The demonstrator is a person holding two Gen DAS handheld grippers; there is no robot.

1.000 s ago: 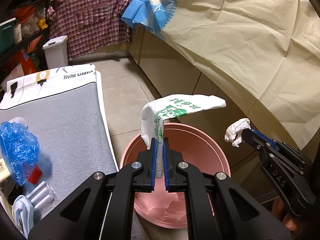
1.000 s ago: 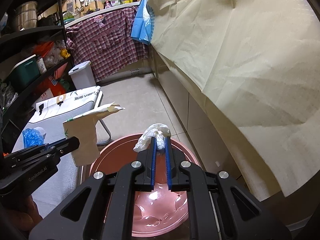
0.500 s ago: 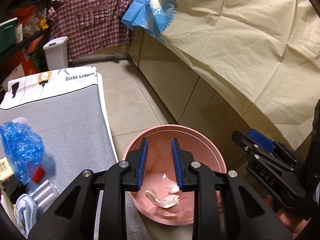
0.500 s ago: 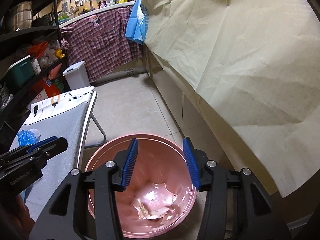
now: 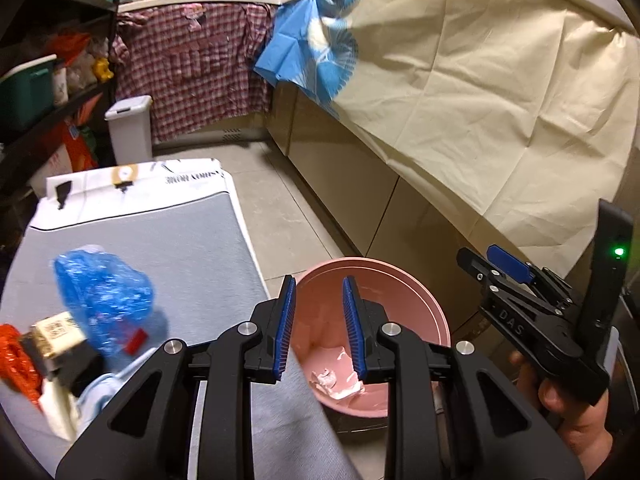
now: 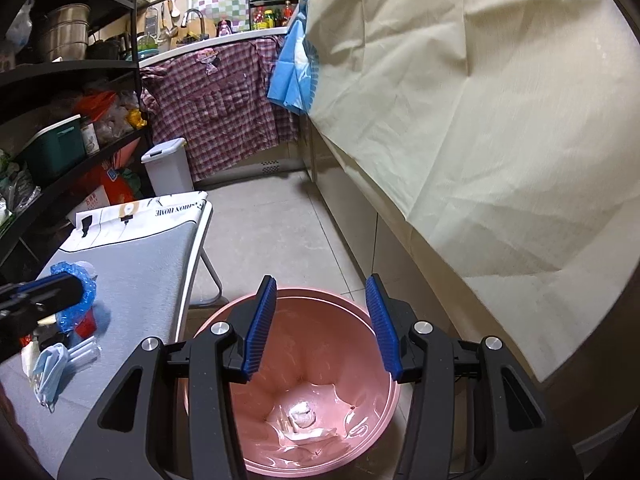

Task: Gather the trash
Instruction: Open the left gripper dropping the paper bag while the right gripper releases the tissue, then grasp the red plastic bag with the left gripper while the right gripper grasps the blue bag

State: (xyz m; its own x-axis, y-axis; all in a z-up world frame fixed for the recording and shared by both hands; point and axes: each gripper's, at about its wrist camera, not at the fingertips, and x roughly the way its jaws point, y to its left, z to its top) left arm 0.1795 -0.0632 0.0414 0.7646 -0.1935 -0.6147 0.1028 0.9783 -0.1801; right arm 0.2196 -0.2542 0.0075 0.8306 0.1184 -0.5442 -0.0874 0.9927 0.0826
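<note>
A pink bin [image 5: 404,292] [image 6: 352,432] stands on the floor beside the grey table [image 5: 168,248] [image 6: 132,284]. White paper scraps [image 5: 340,376] [image 6: 302,416] lie at its bottom. My left gripper [image 5: 318,328] is open and empty above the table's edge and the bin's rim. My right gripper [image 6: 320,324] is open and empty over the bin; it also shows in the left wrist view [image 5: 496,264]. On the table lie a crumpled blue plastic bag [image 5: 100,296] [image 6: 78,300], a small box [image 5: 56,332], an orange wrapper [image 5: 14,360] and a light blue face mask [image 6: 50,368].
Beige cloth [image 5: 500,92] hangs over the counter on the right. A plaid shirt [image 5: 192,64] and blue cloth [image 5: 312,56] hang at the back. A white lidded bin [image 5: 130,128] stands on the tiled floor [image 5: 288,216]. Black shelves [image 6: 60,120] with clutter line the left.
Both grippers opened and let go: the printed paper wrapper and the white tissue dropped into the pink bin. The left gripper has since shifted left towards the table.
</note>
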